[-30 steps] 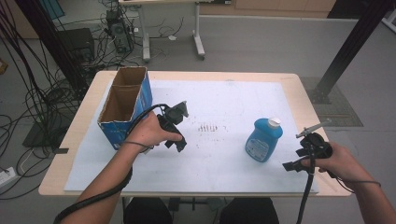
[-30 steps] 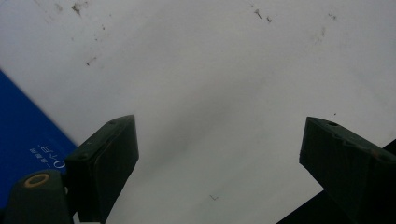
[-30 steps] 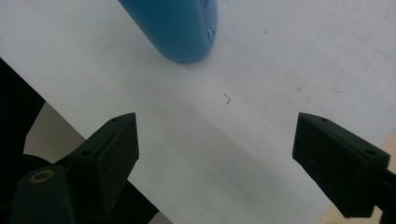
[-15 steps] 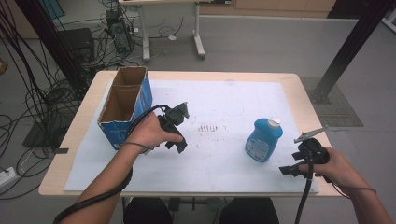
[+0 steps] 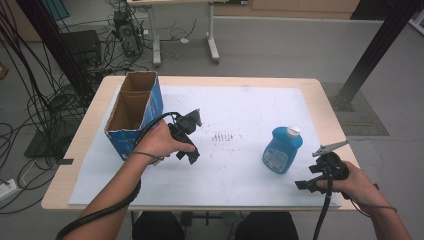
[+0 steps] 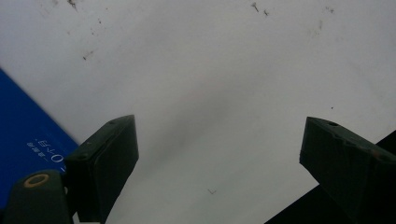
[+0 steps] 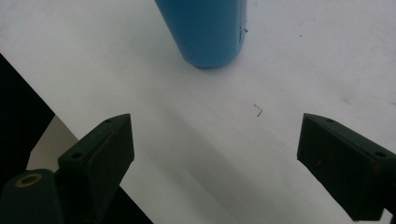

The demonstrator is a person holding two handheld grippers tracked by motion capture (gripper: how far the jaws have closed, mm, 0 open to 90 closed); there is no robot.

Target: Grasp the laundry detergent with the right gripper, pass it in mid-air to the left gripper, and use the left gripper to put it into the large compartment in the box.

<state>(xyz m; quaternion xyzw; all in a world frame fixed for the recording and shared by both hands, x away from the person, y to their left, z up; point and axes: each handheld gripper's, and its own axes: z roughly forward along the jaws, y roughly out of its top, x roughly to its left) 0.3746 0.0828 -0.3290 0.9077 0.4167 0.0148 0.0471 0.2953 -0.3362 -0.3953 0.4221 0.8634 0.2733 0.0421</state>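
Nothing is picked up yet, as I read it; the blue bottle [image 5: 282,150] stands upright on the white sheet [image 5: 240,110], untouched, and the grasp is all ahead of me; my right gripper [image 7: 215,154] has just been opening its jaws, wide now, nothing between them; the bottle's base sits ahead of them, slightly toward the left jaw, near but apart; my left gripper [image 6: 219,158] hangs open and empty beside the cardboard box [image 5: 131,116]
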